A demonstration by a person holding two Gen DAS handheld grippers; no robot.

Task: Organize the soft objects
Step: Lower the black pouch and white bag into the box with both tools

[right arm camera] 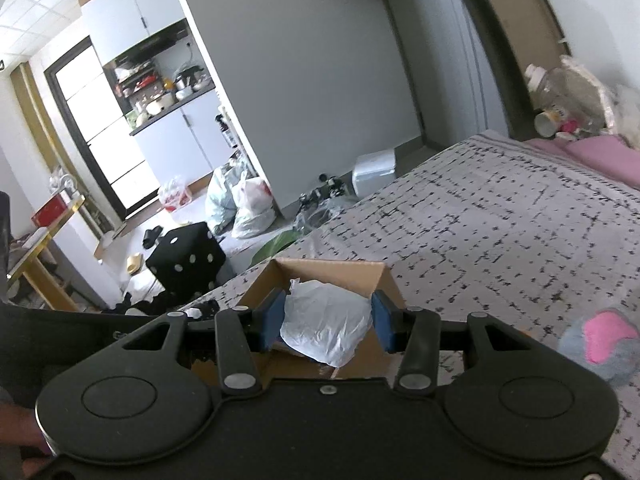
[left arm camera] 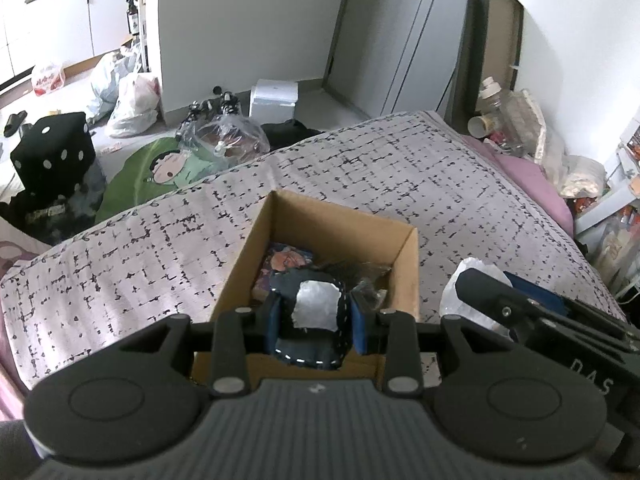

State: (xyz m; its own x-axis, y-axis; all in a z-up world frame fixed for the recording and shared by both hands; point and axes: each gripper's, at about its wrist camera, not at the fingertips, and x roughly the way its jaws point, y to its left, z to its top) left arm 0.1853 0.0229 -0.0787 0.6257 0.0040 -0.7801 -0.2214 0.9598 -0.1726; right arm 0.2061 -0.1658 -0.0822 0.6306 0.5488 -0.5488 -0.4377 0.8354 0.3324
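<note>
Cardboard box [left arm camera: 408, 276] sits on the patterned bedspread [left arm camera: 120, 264], already holding a few soft items. Above it the left gripper [left arm camera: 314, 322] clamps a dark stitched pouch with a silver patch [left arm camera: 316, 308] between its blue pads. The right gripper [right arm camera: 326, 322] pinches a crumpled white plastic bag [right arm camera: 324, 328] over the same box; a pink-and-grey plush [right arm camera: 600, 344] lies on the bed to its right.

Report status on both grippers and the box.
Left gripper shut on dark stitched pouch above cardboard box. Right gripper shut on white bag, beside box. Nothing blocking.
</note>
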